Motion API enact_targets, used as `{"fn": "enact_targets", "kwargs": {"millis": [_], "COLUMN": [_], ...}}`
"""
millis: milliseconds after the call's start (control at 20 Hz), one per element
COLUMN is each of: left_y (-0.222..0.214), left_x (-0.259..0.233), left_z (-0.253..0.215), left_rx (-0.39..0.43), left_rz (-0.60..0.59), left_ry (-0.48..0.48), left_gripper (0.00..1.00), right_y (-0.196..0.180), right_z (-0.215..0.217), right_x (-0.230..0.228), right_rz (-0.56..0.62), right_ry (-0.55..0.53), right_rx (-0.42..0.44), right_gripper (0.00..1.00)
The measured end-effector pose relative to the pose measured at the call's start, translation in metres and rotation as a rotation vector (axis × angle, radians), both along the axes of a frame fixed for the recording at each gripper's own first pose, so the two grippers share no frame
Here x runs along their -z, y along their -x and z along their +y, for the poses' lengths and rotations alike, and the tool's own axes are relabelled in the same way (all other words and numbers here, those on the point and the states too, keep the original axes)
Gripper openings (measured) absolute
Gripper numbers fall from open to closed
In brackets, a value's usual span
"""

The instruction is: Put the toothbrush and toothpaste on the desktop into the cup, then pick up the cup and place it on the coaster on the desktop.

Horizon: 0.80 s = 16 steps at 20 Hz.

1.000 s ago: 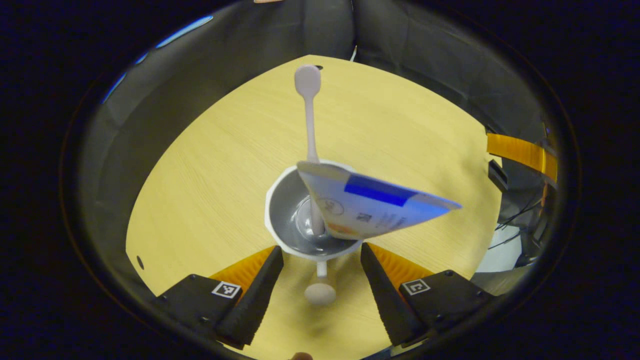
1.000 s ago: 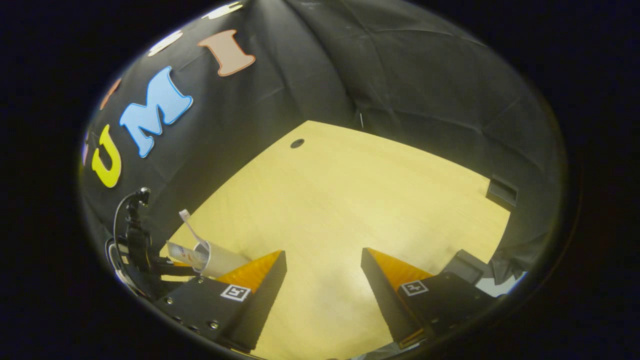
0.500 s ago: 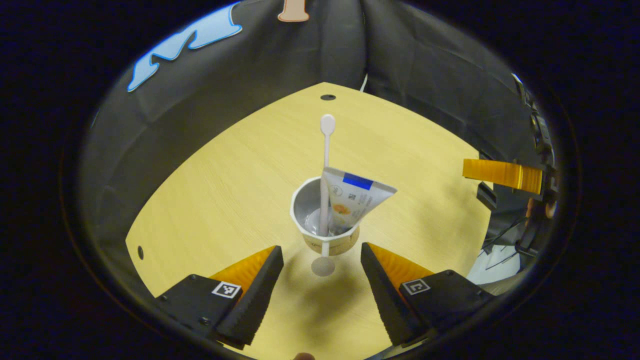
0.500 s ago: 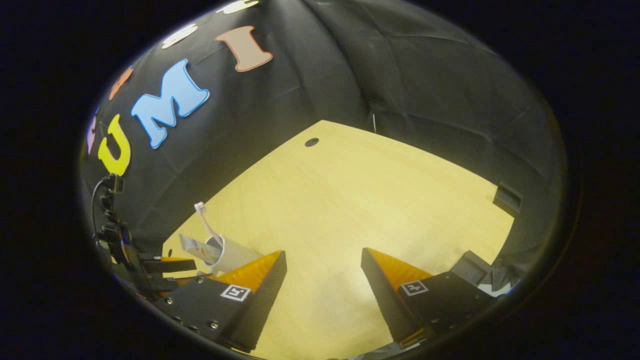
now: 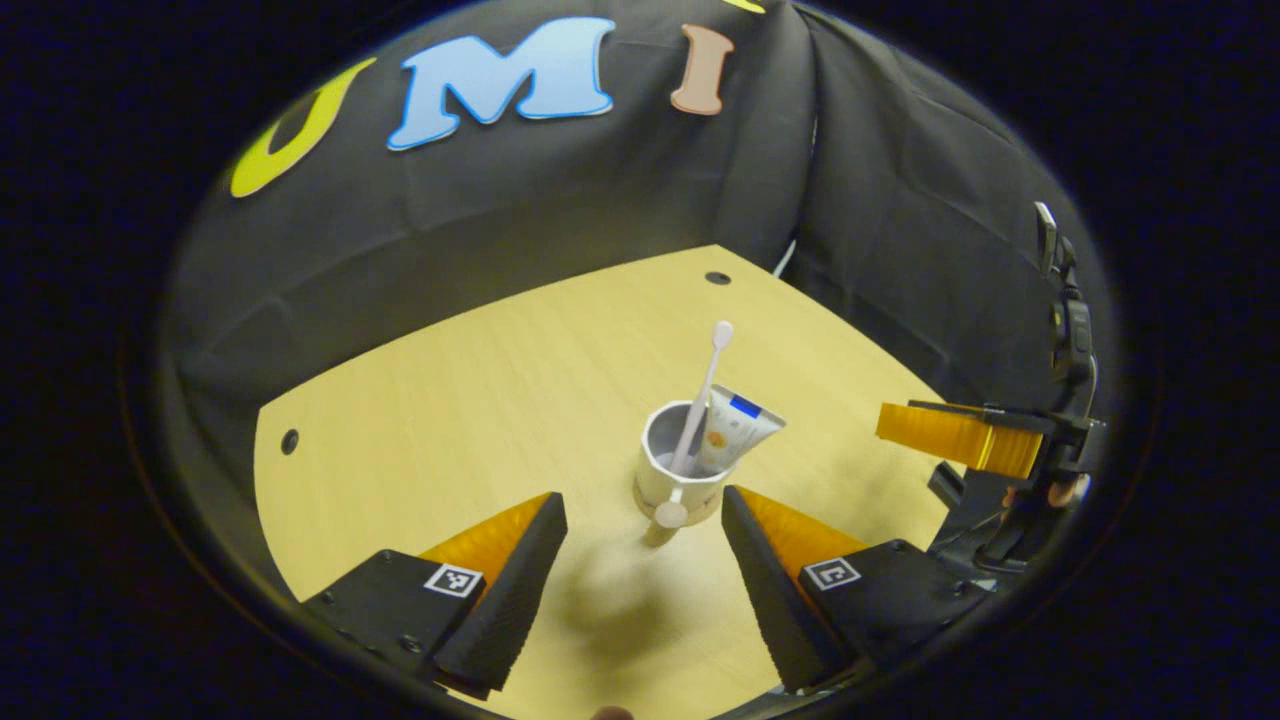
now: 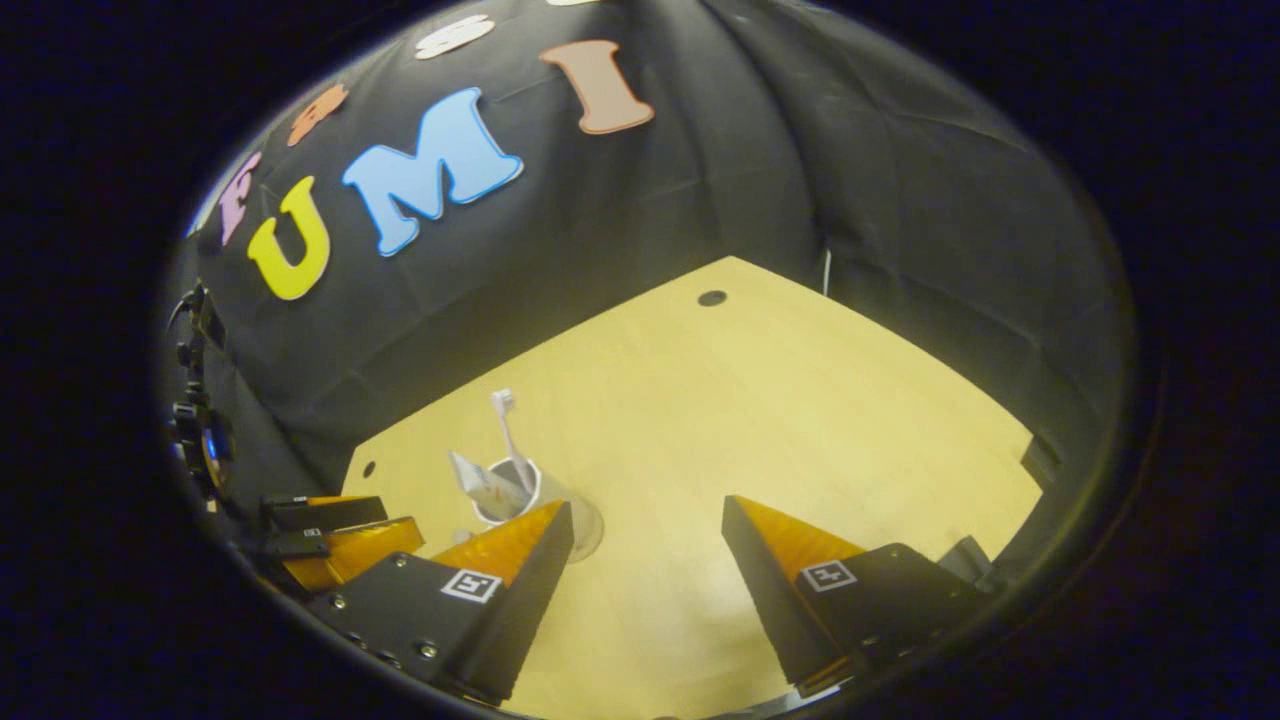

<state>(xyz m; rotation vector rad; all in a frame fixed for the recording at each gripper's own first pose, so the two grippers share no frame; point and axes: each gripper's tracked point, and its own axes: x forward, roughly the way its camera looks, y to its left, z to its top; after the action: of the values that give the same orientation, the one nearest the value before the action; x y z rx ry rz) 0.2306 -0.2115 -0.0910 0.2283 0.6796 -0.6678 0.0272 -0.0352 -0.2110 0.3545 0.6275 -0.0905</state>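
Note:
A white cup (image 5: 668, 478) stands upright on the wooden desktop (image 5: 450, 420), with a white toothbrush (image 5: 706, 385) and a toothpaste tube (image 5: 738, 428) leaning out of it. My left gripper (image 5: 642, 498) is open; the cup sits just beyond its fingertips, apart from both. The right gripper view shows the cup (image 6: 525, 488) at lower left, the toothbrush (image 6: 506, 425) and the tube (image 6: 474, 480) inside. A round pale disc (image 6: 590, 528) at the cup's base looks like the coaster, partly hidden by a finger. My right gripper (image 6: 648, 506) is open over bare desktop, holding nothing.
The other gripper (image 5: 955, 438) hovers at the right desk edge in the left gripper view. The left gripper (image 6: 335, 530) shows at lower left in the right gripper view. Small round holes (image 5: 717, 277) (image 5: 289, 441) mark the desk's corners. Black cloth walls close the back and sides.
My left gripper has drawn back and up from the cup, which now looks smaller and farther. The right gripper view has swung so the cup sits closer to its left finger.

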Motion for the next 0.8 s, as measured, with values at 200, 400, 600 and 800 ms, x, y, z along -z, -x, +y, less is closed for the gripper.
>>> {"fn": "enact_targets", "kwargs": {"millis": [200,400,600,800], "left_y": [-0.017,-0.029,-0.034,-0.031], "left_x": [-0.065,-0.116,-0.172,-0.230], "left_z": [0.035,0.064,0.090,0.110], "left_rx": [-0.172,-0.268,-0.358,-0.407], "left_rz": [-0.148,-0.275,-0.419,-0.541], "left_ry": [0.108,0.192,0.262,0.293], "left_gripper": [1.00,1.00,0.99,0.99], "right_y": [-0.019,-0.036,-0.057,-0.063], "right_z": [0.035,0.066,0.084,0.097], "right_x": [-0.031,-0.079,-0.145,-0.210], "right_rz": [-0.072,-0.176,-0.329,-0.461], "right_ry": [0.030,0.078,0.144,0.196], "right_rx": [-0.106,-0.206,-0.247,-0.266], "right_gripper": [0.93,0.93,0.93,0.92]}}
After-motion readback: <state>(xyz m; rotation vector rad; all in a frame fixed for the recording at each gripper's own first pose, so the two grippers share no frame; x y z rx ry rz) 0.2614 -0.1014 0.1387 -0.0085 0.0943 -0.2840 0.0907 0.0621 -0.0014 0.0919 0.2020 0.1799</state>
